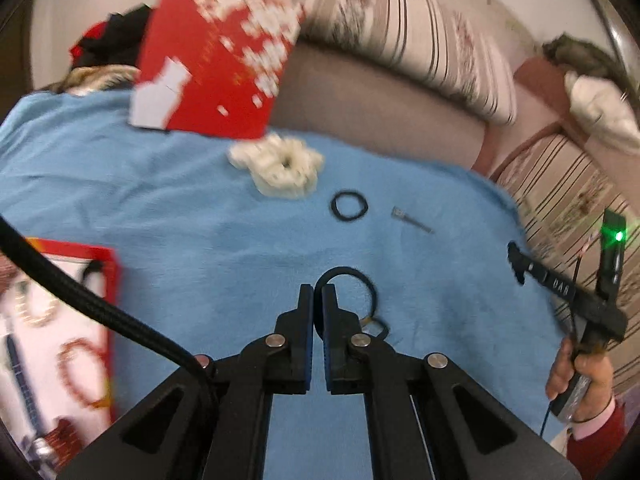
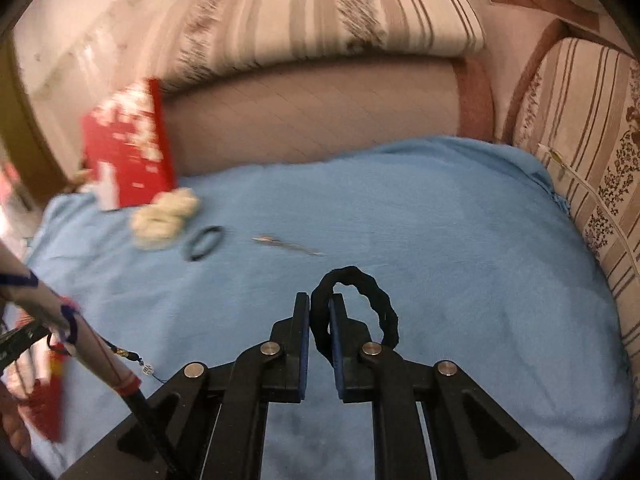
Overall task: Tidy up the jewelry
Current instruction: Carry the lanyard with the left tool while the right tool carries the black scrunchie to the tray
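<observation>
Black thin hair tie point(image 1: 362, 292): pinched between the nearly shut left tongs point(image 1: 319, 300), its loop hanging free to the right above the blanket; a small gold-and-black bit dangles at its lower end.
Thick fabric tie point(image 2: 376, 300): a fuzzy black band clamped in the right tongs point(image 2: 320, 312), which are closed down on it at the left of the loop.
Handling: both ties look light, soft and stretchy; a pinch on one strand seems enough, though the thin one could slip out of smooth pads.
Red tray point(image 1: 114, 280): low at the left, white-lined, with beaded bracelets point(image 1: 82, 372) already laid inside; likely where the ties go.
Still loose: a white scrunchie point(image 1: 280, 168), another black hair tie point(image 1: 349, 206) and a small metal clip point(image 1: 412, 220) lie apart on the blanket.
Blue fleece blanket point(image 2: 440, 208): soft and rumpled, spread over a sofa seat, not a hard surface.
Room: striped floral cushions point(image 2: 340, 12) behind, a red box lid point(image 1: 216, 64) propped at the back.
</observation>
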Demonstrator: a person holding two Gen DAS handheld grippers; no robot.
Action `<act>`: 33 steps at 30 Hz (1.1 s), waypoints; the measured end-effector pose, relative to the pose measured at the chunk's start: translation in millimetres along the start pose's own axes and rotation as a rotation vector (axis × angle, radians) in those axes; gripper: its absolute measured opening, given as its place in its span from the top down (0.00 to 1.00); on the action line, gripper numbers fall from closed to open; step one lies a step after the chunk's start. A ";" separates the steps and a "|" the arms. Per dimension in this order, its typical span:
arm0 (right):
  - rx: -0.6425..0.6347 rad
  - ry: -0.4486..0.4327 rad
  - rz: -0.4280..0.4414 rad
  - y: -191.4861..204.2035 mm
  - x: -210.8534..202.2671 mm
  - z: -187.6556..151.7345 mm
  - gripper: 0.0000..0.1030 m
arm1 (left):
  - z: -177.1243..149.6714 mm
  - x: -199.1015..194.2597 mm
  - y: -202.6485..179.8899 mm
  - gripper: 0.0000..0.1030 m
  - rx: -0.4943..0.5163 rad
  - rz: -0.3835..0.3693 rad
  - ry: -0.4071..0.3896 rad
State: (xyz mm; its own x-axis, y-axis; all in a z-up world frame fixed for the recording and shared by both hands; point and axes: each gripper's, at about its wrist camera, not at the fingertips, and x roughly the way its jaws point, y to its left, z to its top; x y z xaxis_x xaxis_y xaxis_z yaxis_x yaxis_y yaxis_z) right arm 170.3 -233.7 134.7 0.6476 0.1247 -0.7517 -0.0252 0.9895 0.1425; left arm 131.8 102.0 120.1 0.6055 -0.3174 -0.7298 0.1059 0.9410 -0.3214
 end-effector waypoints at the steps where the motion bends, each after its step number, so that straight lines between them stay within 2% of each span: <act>1: -0.006 -0.007 0.020 9.5 -11.2 -1.6 0.90 | 0.0 -17.9 7.2 0.97 -0.007 0.009 -0.022; 4: -0.046 -0.018 0.078 43.4 -31.7 -7.5 0.90 | -2.4 -57.2 26.1 0.97 -0.023 0.058 -0.077; 8: -0.124 -0.010 0.137 92.3 -47.0 -20.8 0.90 | -9.8 -104.3 69.7 0.97 -0.054 0.156 -0.139; 14: -0.232 0.030 0.253 183.5 -49.1 -39.4 0.90 | -26.3 -142.8 162.6 0.97 -0.219 0.271 -0.173; 17: -0.284 0.048 0.309 228.9 -44.7 -45.0 0.90 | -35.1 -144.6 205.2 0.97 -0.300 0.329 -0.171; 23: -0.375 0.111 0.411 323.3 -20.2 -58.1 0.90 | -54.5 -126.2 296.0 0.97 -0.484 0.383 -0.125; 28: -0.460 0.185 0.464 393.6 12.8 -79.1 0.90 | -67.2 -110.1 334.1 0.97 -0.552 0.418 -0.099; 33: -0.508 0.261 0.504 436.0 43.6 -100.9 0.90 | -65.4 -106.9 342.3 0.96 -0.531 0.451 -0.091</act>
State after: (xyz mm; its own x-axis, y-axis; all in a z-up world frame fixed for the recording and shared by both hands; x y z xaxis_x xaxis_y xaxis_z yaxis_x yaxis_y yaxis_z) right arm 110.7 210.6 99.0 0.2650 0.5214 -0.8111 -0.6584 0.7124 0.2429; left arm 51.8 450.4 48.6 0.5659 0.1229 -0.8152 -0.5562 0.7868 -0.2676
